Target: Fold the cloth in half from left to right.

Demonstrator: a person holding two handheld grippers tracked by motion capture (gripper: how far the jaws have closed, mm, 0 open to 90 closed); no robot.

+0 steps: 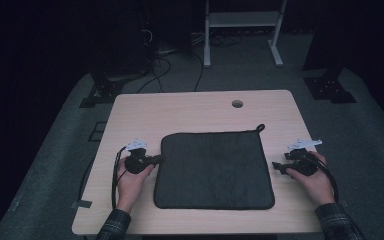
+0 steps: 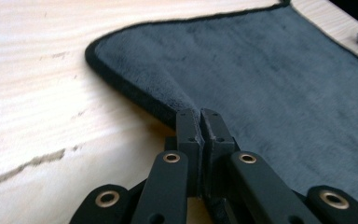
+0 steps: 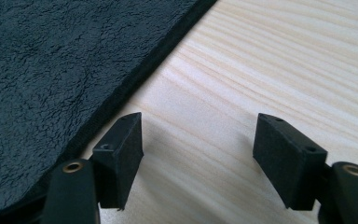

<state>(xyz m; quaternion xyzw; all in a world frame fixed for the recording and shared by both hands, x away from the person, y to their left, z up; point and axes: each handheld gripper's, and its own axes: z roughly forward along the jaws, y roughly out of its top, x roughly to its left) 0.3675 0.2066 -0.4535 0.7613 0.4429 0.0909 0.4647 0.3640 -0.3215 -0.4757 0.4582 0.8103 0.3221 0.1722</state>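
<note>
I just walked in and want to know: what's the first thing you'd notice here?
A big dark grey towel lies flat in the middle of the pale wooden table. The left gripper has its fingers pinched shut on the towel's left edge, lifting a small fold. The right gripper waits open on bare wood just beside the towel's right edge.

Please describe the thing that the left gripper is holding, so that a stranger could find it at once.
On the light wooden table, look at the middle: a dark grey cloth lies flat there, nearly square. The left gripper pinches its left edge. A small black loop at one far corner sets it apart.
</note>
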